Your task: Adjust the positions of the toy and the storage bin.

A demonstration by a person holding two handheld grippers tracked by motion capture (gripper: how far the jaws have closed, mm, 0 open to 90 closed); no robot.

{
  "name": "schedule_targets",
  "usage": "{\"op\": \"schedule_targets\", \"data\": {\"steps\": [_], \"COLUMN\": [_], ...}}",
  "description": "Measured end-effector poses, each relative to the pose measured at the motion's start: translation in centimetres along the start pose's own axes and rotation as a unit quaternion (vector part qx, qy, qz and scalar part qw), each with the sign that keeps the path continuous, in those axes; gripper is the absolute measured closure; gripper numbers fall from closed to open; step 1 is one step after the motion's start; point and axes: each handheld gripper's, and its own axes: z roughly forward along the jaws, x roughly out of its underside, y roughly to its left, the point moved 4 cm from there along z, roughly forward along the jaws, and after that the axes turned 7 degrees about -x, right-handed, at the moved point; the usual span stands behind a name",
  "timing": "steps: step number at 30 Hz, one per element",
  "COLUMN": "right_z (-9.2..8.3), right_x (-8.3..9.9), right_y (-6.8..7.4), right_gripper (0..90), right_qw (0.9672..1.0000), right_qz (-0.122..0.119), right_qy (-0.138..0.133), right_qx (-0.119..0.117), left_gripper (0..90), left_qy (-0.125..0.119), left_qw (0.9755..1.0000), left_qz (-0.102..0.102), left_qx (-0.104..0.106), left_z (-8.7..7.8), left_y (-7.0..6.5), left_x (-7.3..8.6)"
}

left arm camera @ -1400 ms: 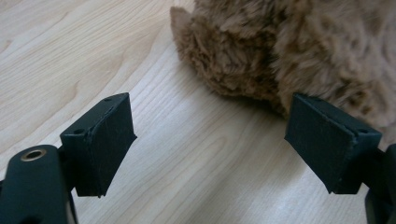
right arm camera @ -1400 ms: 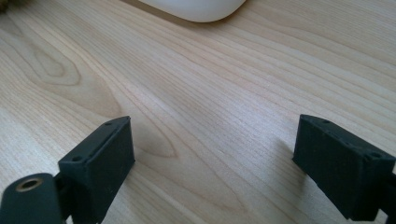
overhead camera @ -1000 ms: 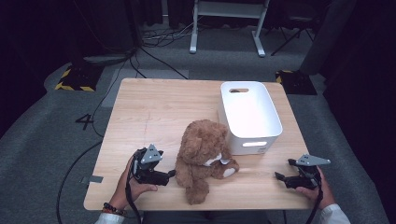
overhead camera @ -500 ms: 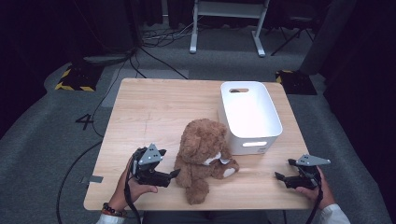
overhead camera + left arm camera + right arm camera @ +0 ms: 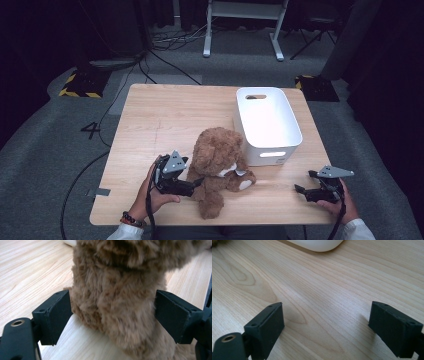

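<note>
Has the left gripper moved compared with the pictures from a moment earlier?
Yes. In the high view the left gripper has advanced rightward, away from the table's left edge, and its jaws now flank the teddy bear.

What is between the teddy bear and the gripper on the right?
Just bare wooden table. The high view shows nothing between the teddy bear and the right gripper, whose jaws stand open.

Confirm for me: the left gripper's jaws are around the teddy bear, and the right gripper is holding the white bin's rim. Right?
Not quite. The left gripper does straddle the teddy bear, but the right gripper is open over bare table, apart from the white bin. The right gripper view shows it.
</note>
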Motion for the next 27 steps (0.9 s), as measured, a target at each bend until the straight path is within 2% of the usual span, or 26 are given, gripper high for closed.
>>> {"op": "schedule_targets", "data": {"steps": [4,14,18,23,24,27], "right_z": [0.0,0.0,0.0,0.0,0.0,0.0], "right_x": [0.0,0.0,0.0,0.0,0.0,0.0], "right_y": [0.0,0.0,0.0,0.0,0.0,0.0], "right_gripper": [12.5,12.5,12.5,12.5,12.5,12.5], "right_qw": [1.0000,1.0000,1.0000,1.0000,1.0000,1.0000], "right_qz": [0.000,0.000,0.000,0.000,0.000,0.000], "right_qy": [0.000,0.000,0.000,0.000,0.000,0.000], "right_qx": [0.000,0.000,0.000,0.000,0.000,0.000], "left_gripper": [15.7,15.7,15.8,15.8,15.7,15.4], "left_qy": [-0.011,-0.018,-0.029,-0.028,-0.027,-0.027], "left_qw": [0.9999,0.9998,0.9993,0.9994,0.9993,0.9993], "left_qz": [-0.006,-0.013,-0.010,0.001,-0.005,-0.004], "left_qx": [0.002,0.005,0.021,0.019,0.024,0.026], "left_z": [0.2,1.1,1.4,2.3,2.6,3.0], "left_y": [-0.1,0.0,-0.3,-0.2,-0.1,0.0], "left_x": [-0.6,-1.2,-1.7,-2.2,-2.3,-2.5]}}
